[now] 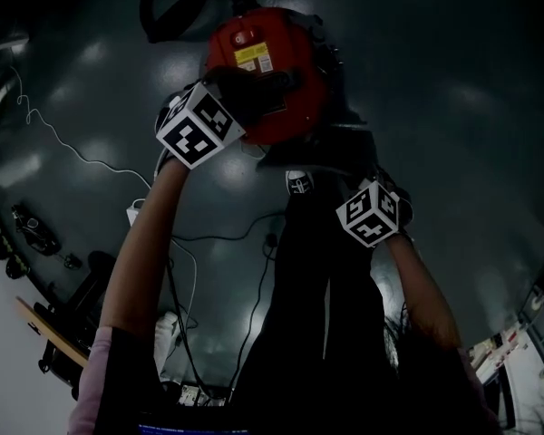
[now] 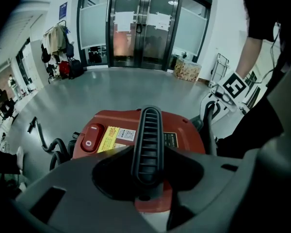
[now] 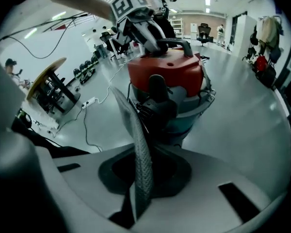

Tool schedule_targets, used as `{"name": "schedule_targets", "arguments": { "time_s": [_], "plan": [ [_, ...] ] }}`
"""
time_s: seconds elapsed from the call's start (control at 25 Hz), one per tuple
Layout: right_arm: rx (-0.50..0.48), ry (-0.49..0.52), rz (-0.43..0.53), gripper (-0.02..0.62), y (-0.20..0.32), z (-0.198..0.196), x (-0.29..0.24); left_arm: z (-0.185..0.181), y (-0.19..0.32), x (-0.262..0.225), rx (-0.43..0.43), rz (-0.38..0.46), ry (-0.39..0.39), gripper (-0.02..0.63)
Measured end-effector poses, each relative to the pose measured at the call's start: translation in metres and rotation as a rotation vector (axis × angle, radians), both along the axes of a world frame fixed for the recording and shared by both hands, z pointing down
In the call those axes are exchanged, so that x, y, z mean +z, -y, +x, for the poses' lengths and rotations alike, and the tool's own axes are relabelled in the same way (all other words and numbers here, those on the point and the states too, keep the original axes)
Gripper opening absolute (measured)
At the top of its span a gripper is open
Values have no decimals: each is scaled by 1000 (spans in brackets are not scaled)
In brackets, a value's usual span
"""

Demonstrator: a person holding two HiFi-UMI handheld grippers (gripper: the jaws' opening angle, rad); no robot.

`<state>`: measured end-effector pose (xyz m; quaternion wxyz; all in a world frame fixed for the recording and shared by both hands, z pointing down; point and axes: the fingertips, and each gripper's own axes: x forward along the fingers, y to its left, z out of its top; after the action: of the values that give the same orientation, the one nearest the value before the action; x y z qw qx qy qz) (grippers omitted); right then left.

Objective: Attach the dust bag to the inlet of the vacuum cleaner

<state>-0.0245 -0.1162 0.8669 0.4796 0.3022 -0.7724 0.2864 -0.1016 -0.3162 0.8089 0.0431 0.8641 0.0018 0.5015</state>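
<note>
Left tool [image 2: 146, 178]: closed round the black ribbed handle [image 2: 146, 140] on top of the vacuum cleaner [image 2: 184, 130]. The handle fills the gap and the pads look to be pressing on it.
Why it sits there: I read this as a brace. Holding the red body from above should keep it from sliding or tipping on the floor [image 3: 242, 130] when the other side pushes in.
Right tool [image 3: 143, 188]: shut tight on a thin, grey, textured edge of the dust bag [image 3: 140, 154], which stands up out of the jaws like a blade.
Why the edge: a pinch at the rim lets me steer the bag's mouth and keeps the tool from blocking the opening.
Dust bag, place: its upper end rises in front of the black inlet [image 3: 157, 101] on the vacuum's side. It is near, but I cannot tell whether it touches.
Inlet: below the red top and turned toward my right tool, so the approach is head-on.
Step in hand: lining up; I judge the bag is not yet seated.
Risk: the limp edge could fold or skew as I press it home.
</note>
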Motion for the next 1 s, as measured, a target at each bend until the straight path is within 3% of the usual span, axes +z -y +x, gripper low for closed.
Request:
{"name": "schedule_targets", "arguments": {
  "time_s": [0.2, 0.4, 0.48, 0.6, 0.64, 0.76, 0.84, 1.0],
  "plan": [
    [159, 64, -51, 40, -2, 6, 5, 1, -2, -2, -4, -9, -7, 163],
    [210, 142, -108, 40, 2, 3, 12, 0, 1, -1, -9, 0, -14, 164],
    [127, 111, -90, 40, 3, 4, 14, 1, 2, -1, -11, 6, -15, 164],
    [-169, -49, -4, 48, 5, 5, 19, 1, 1, -2, -12, 7, -12, 164],
    [-184, -58, -16, 49, 5, 6, 21, 1, 0, -2, -13, 7, -11, 164],
    [32, 57, -121, 48, 5, 8, 23, 1, -1, -2, -13, 6, -10, 164],
    [130, 101, -141, 46, 4, 8, 20, 1, 0, -3, -15, 10, -12, 164],
    [58, 42, -124, 48, 1, 5, 11, 2, 1, -2, -16, 6, -14, 164]
  ]
}}
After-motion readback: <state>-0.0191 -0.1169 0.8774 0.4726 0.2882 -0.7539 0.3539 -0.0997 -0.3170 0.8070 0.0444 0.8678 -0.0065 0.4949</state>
